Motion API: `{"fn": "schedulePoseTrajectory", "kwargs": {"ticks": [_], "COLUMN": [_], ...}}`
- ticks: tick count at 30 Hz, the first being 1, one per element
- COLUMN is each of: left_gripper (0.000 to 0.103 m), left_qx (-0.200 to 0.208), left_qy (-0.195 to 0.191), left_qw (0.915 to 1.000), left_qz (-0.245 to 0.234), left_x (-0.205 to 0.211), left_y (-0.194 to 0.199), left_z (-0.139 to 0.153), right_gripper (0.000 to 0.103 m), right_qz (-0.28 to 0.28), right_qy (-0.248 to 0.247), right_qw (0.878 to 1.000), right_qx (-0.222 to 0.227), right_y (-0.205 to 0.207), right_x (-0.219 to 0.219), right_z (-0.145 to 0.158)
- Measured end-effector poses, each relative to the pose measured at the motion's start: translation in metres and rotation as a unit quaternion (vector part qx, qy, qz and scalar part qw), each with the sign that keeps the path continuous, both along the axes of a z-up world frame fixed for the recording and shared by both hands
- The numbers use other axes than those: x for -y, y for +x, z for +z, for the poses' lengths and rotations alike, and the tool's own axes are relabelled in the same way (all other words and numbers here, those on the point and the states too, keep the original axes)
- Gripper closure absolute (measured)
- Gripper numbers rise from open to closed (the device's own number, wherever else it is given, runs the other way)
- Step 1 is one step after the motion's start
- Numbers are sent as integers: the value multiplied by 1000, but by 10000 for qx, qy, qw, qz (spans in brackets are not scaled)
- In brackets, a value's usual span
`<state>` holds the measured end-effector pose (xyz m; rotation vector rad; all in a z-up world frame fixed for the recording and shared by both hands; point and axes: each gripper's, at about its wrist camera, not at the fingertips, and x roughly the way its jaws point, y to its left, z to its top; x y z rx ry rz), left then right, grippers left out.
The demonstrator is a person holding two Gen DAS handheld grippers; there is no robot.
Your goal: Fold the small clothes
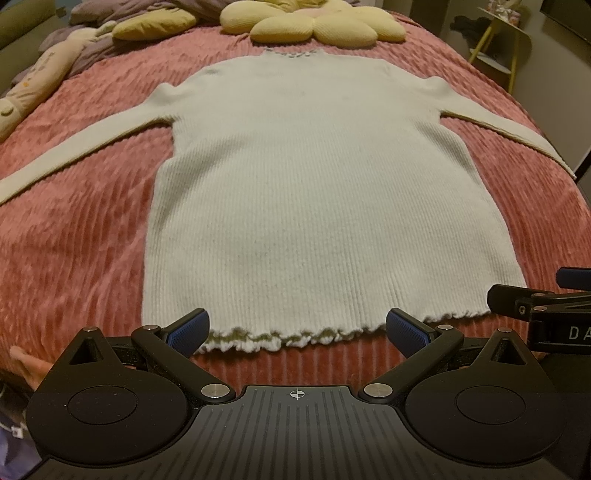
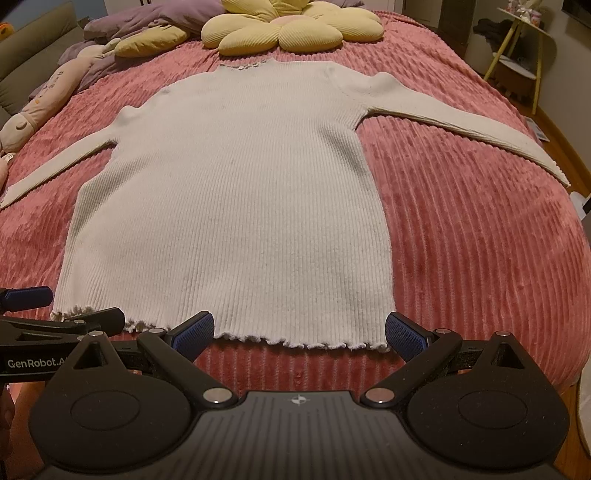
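Left wrist view: as we look along our left tongs (image 1: 297, 328), the cream ribbed knit sweater (image 1: 314, 192) lies flat on the bed's pink ribbed corduroy bedspread (image 1: 81, 229), collar far from us, both sleeves spread outward.
Left tongs: released, the blue-padded fingers (image 1: 188, 326) wide apart, low over the frilled hem (image 1: 258, 341), gripping nothing.
Hem position: between the two left fingers, near the sweater's left half.
Right tongs seen from here: a black arm with a blue pad at the right edge (image 1: 543, 306), by the hem's right corner.
Far end of bed: a yellow flower-shaped cushion (image 1: 314, 26) just beyond the collar; a purple blanket heap (image 1: 122, 14) at far left.

Right wrist view: where we hold our right tongs (image 2: 299, 330), the same sweater (image 2: 236, 192) fills the middle of the bedspread (image 2: 480, 240).
Right tongs: released, blue pads (image 2: 404, 336) spread wide, hem between them, nothing clamped.
Left tongs seen from here: at the left edge (image 2: 62, 317), over the hem's left corner.
Right sleeve: stretched toward the bed's right edge (image 2: 480, 136).
Cushion: beyond the collar (image 2: 288, 29).
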<state>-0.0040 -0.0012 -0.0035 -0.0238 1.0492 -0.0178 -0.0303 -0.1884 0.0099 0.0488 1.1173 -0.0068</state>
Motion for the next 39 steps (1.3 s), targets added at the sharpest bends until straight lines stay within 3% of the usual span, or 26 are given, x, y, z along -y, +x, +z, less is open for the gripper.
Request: {"fn": "schedulePoseTrajectory", "kwargs": {"ticks": [34, 39], "left_gripper": [0, 0], "left_qx": [-94, -104], "left_qy": [-77, -99], "left_qw": [9999, 9999], "left_qz": [22, 41], "left_x": [-3, -3], "left_y": [6, 6], "left_z": [-1, -2], "right_gripper": [4, 4], "right_qz": [125, 189], "right_qy": [155, 224], "right_qw": [9998, 9992], "right_qx": [82, 259], "right_y": [2, 0], "right_x": [0, 1], "right_z": [2, 3]}}
